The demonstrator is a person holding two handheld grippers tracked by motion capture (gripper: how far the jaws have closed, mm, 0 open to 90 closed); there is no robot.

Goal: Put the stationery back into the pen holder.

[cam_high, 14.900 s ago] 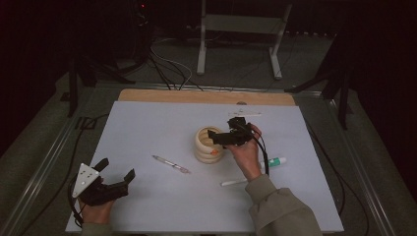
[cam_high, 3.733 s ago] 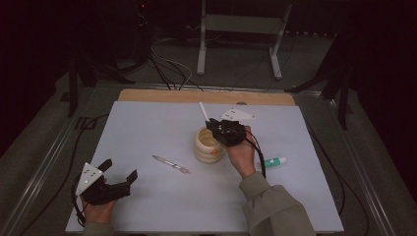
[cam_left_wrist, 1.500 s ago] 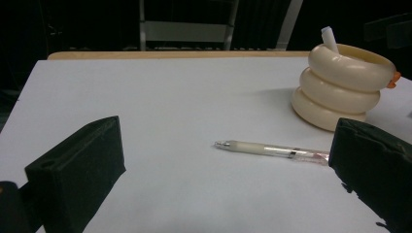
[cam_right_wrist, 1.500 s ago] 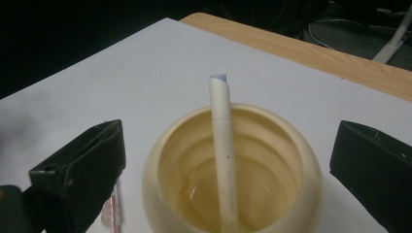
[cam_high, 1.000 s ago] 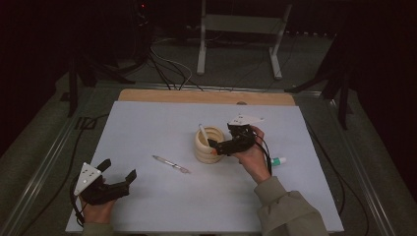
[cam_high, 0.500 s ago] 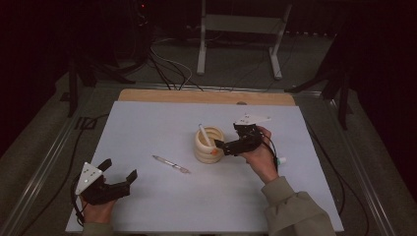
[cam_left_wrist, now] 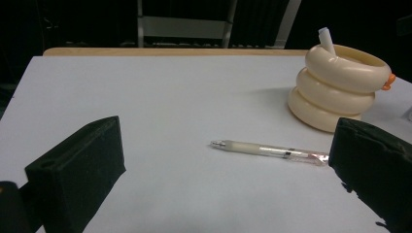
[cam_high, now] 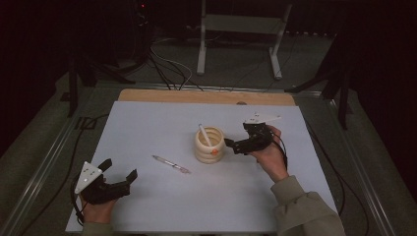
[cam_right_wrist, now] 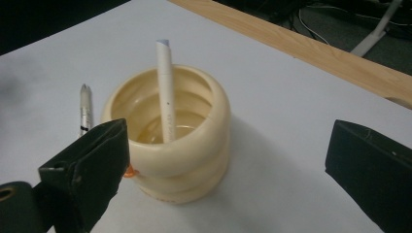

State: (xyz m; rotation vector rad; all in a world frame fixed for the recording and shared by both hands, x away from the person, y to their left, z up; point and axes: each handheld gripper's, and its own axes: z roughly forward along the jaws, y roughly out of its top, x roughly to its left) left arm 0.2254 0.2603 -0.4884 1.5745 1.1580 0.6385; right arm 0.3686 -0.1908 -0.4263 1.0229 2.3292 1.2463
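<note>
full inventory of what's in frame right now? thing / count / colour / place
holder: 1, cream, ringed, mid-mat
white pen: 1, white, standing tilted inside holder
clear pen: 1, clear and white, flat on mat left of holder
mat: 1, white, covering table
table edge: 1, wood, far side
metal stand: 1, grey, on floor beyond table
left hand-held gripper: 1, black, open, near-left of mat
right hand-held gripper: 1, black, open, beside holder's right

You won't find any readable lettering, label, brand or number here. The clear pen (cam_left_wrist: 272,151) lying past your left gripper's fingertips carries dark marks near its grip, too small to read.
</note>
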